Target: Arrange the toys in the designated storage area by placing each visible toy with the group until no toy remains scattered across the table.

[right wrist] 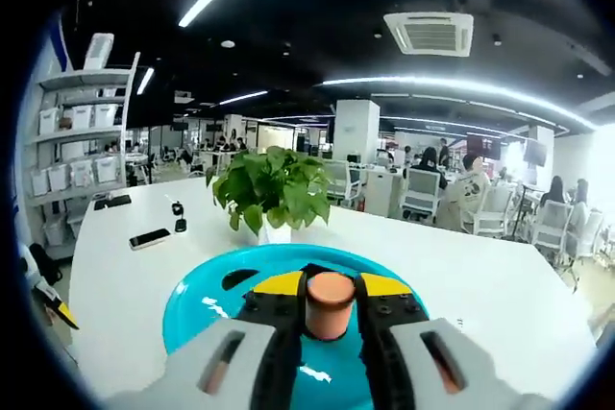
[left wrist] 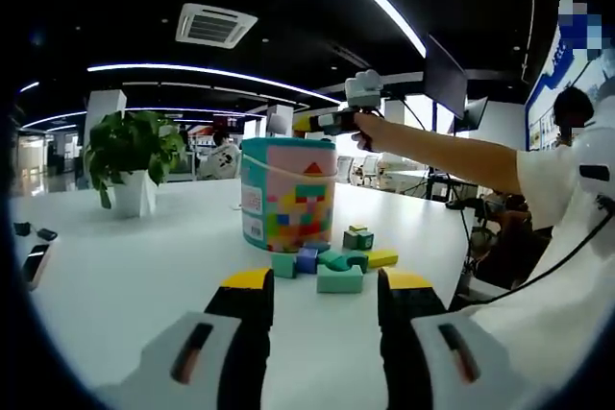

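Between the yellow-tipped jaws of the right claw (right wrist: 332,306), in the right gripper view, sits an orange cylindrical block (right wrist: 331,304), pinched on both sides and held over the open mouth of the teal storage bucket (right wrist: 202,300), with a potted plant (right wrist: 272,189) just past the bucket and a phone (right wrist: 150,238) farther off on the white worktop (right wrist: 480,285). Low in the left gripper view, the left claw (left wrist: 325,300) stands spread wide with nothing in it, and ahead of it a cluster of green, blue and yellow foam blocks (left wrist: 332,261) lies on the worktop at the foot of the bucket, above whose rim the right claw reaches in from the right.
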Demonstrator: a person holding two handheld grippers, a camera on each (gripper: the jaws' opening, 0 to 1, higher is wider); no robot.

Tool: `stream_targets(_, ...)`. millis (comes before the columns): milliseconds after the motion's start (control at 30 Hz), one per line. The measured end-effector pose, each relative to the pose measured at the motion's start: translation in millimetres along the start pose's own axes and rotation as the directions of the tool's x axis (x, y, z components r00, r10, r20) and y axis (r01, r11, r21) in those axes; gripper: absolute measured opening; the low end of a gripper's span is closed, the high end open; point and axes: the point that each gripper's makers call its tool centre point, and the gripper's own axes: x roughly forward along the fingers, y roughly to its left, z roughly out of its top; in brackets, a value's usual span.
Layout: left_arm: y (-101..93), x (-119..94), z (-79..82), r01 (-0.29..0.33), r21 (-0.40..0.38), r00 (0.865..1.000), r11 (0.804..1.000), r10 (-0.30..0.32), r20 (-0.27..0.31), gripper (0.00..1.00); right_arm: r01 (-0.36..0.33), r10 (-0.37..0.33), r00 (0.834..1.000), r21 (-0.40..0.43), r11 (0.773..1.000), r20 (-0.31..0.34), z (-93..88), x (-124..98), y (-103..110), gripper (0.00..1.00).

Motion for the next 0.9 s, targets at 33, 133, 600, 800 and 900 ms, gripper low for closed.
stream_targets(33, 0.2, 0.1, 0.0, 0.000, 0.000, 1.000, 1.000, 0.000, 0.000, 0.44, -0.007, 0.007, 1.000, 0.004, 1.000, 0.006, 1.8, -0.5, -0.1, 0.30)
stream_targets(133, 0.1, 0.9, -0.7, 0.001, -0.001, 1.000, 1.000, -0.001, -0.001, 0.44, -0.021, 0.021, 1.000, 0.039, 0.999, 0.022, 5.7, -1.2, 0.7, 0.31)
stream_targets(600, -1.2, 0.4, 1.2, -0.002, 0.009, 1.000, 1.000, 0.002, -0.001, 0.44, -0.083, 0.082, 0.995, 0.021, 0.996, 0.050, 14.9, -29.1, 10.4, 0.39)
stream_targets(800, -2.8, 2.0, -1.2, 0.001, 0.007, 1.000, 1.000, -0.001, -0.007, 0.44, -0.133, 0.132, 0.988, 0.009, 0.991, 0.074, 19.8, -45.0, 21.7, 0.39)
stream_targets(900, -3.7, 2.1, 0.7, 0.004, 0.010, 1.000, 1.000, -0.004, -0.003, 0.44, -0.123, 0.123, 0.990, -0.006, 0.992, 0.064, 15.7, -49.0, 21.0, 0.37)
